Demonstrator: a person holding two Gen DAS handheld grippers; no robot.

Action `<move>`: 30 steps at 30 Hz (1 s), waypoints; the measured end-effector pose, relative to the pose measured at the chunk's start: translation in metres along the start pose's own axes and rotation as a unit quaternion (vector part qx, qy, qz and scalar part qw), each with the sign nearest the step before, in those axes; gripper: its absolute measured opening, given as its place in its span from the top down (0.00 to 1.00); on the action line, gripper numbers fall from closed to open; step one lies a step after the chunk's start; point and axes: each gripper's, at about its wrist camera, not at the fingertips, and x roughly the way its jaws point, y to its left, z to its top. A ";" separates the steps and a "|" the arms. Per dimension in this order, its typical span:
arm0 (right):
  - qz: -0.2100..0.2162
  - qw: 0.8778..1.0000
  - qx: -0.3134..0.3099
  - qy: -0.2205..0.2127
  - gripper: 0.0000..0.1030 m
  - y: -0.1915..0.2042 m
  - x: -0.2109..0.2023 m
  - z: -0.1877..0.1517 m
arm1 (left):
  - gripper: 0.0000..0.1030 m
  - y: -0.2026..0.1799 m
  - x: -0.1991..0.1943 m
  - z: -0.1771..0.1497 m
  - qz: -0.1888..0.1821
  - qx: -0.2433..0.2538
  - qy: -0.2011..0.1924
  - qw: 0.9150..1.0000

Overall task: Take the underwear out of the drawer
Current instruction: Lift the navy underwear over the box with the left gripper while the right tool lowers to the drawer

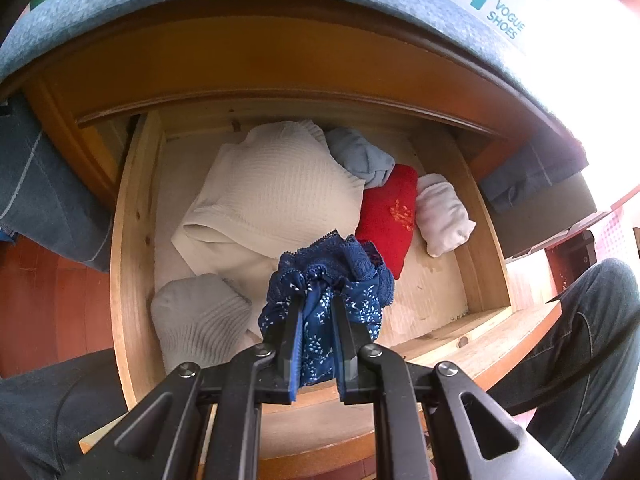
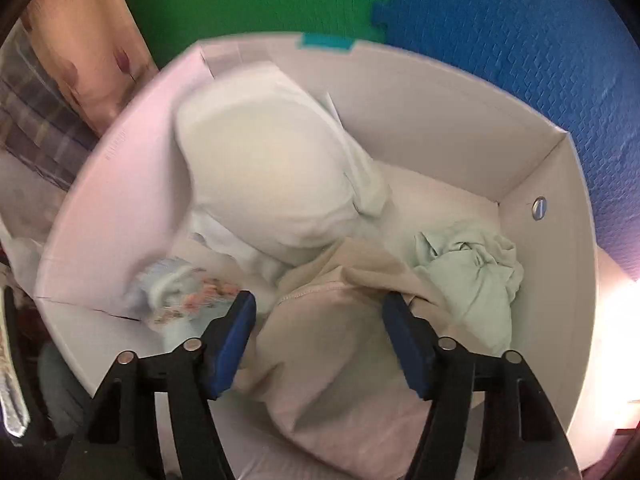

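In the left wrist view, my left gripper point(image 1: 318, 300) is shut on a dark blue floral underwear point(image 1: 340, 264) with a lace edge, bunched between its fingers over the front of the open wooden drawer point(image 1: 132, 240). In the right wrist view, my right gripper point(image 2: 320, 300) is open and points down into a white box point(image 2: 460, 120). A beige garment point(image 2: 332, 360) lies between and below its blue pads point(image 2: 230, 344), which do not press on it.
The drawer holds a white ribbed garment point(image 1: 276, 188), a red piece point(image 1: 390, 216), a grey-blue roll point(image 1: 360, 156), a white roll point(image 1: 442, 216) and a pale ribbed piece point(image 1: 200, 320). The box holds a white padded piece point(image 2: 264, 168), a mint cloth point(image 2: 476, 268) and a light floral piece point(image 2: 180, 296). Jeans-clad legs point(image 1: 592, 340) flank the drawer.
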 end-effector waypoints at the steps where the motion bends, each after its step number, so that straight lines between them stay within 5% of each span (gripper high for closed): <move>1: 0.010 1.000 0.008 -0.015 0.29 -0.001 -0.011 -0.002 | 0.88 0.000 0.001 0.000 0.000 -0.001 0.001 1.000; 4: 0.015 0.995 0.026 -0.092 0.21 -0.006 -0.064 -0.010 | 0.88 0.002 0.003 0.000 0.002 -0.004 0.004 1.000; 6: -0.007 0.988 0.026 -0.149 0.00 -0.006 -0.098 -0.020 | 0.88 0.001 0.005 0.000 0.004 -0.002 0.005 1.000; 10: -0.081 0.972 0.012 -0.221 0.01 -0.014 -0.140 -0.041 | 0.88 0.000 0.007 0.000 0.009 0.001 0.005 1.000; 17: -0.143 0.966 0.023 -0.213 0.01 -0.039 -0.119 -0.037 | 0.88 0.000 -0.004 0.000 0.022 0.003 -0.016 1.000; 23: -0.151 0.968 0.020 -0.199 0.01 -0.038 -0.090 -0.047 | 0.88 0.006 -0.029 -0.002 0.050 -0.003 -0.052 0.997; 30: -0.168 0.966 0.027 -0.194 0.01 -0.044 -0.082 -0.047 | 0.88 0.016 -0.035 -0.017 0.075 -0.011 -0.035 0.996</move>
